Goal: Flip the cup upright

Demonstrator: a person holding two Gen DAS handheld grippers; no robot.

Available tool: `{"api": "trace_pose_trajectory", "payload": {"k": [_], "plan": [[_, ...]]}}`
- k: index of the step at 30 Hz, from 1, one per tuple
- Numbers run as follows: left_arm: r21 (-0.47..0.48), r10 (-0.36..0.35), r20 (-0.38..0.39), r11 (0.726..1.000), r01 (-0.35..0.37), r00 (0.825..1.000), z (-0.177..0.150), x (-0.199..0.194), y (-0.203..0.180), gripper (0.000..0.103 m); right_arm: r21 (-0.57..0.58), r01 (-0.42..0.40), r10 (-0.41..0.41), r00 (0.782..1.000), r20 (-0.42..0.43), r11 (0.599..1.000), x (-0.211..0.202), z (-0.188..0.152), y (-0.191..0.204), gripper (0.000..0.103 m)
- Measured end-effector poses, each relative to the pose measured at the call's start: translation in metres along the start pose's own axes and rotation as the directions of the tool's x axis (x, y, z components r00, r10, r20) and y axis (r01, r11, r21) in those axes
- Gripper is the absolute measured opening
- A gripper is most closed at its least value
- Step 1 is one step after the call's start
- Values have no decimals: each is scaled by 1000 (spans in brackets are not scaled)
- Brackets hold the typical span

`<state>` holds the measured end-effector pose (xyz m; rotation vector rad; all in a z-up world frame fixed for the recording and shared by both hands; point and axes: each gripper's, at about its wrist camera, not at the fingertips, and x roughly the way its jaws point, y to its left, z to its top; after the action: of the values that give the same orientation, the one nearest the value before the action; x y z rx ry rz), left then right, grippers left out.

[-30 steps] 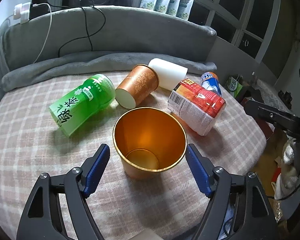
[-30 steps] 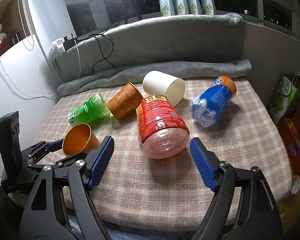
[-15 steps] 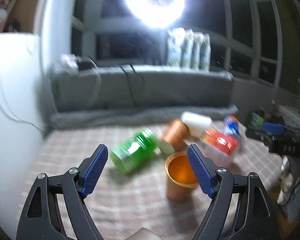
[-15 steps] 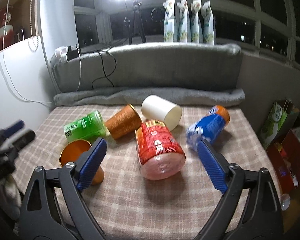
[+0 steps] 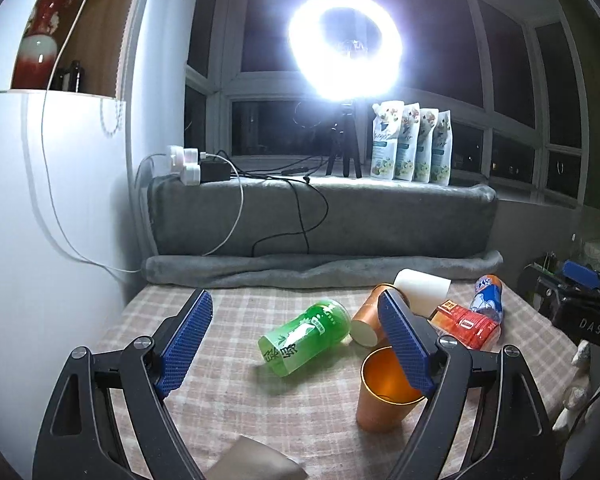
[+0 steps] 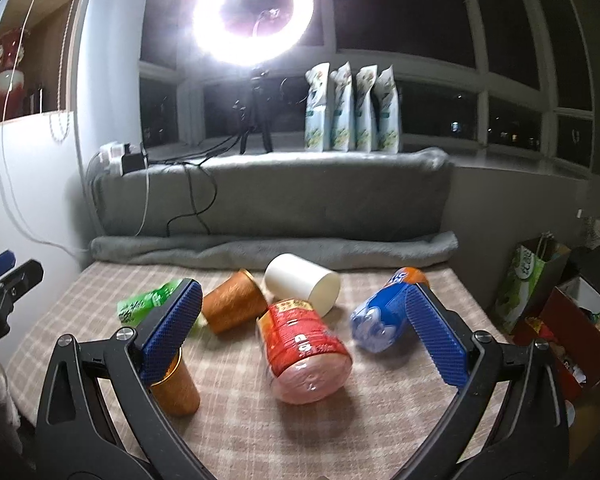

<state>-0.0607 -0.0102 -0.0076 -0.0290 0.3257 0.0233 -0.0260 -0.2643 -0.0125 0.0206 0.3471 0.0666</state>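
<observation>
An orange-gold metal cup (image 5: 384, 394) stands upright, mouth up, on the checked cloth near the front; my left gripper's right finger partly covers it. It also shows in the right wrist view (image 6: 176, 386), behind my right gripper's left finger. My left gripper (image 5: 296, 344) is open and empty, raised and drawn back from the cup. My right gripper (image 6: 300, 332) is open and empty above the cloth. A copper patterned cup (image 5: 368, 316) (image 6: 234, 306) and a white cup (image 5: 422, 290) (image 6: 302, 284) lie on their sides.
A green bottle (image 5: 306, 334), a red-labelled bottle (image 6: 304, 354) and a blue bottle (image 6: 384, 312) lie on the cloth. A grey cushion (image 5: 320, 220) runs along the back with cables. A ring light (image 5: 346, 46) glares. Bags and boxes (image 6: 540, 300) stand at the right.
My left gripper has drawn back and tilted up, away from the upright orange cup, which stays standing. My right gripper has also lifted and pulled back a little.
</observation>
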Motion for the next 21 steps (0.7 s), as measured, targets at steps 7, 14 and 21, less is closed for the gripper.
{"api": "trace_pose_trajectory", "payload": {"k": [7,14,21], "plan": [[-4,-5,-1,1000,5,1000,1,-1,0,85,-1,13,-13,1000,5,1000,1,1,-2,103],[-9,-19,-19,1000,18,1000,0,3,-1,85,-21,23,-22,1000,17,1000,2,1,-1,103],[-9,-21,-19,1000,21,1000,-1,3,-2,85,-19,20,-20,1000,11,1000,3,1,0,103]]}}
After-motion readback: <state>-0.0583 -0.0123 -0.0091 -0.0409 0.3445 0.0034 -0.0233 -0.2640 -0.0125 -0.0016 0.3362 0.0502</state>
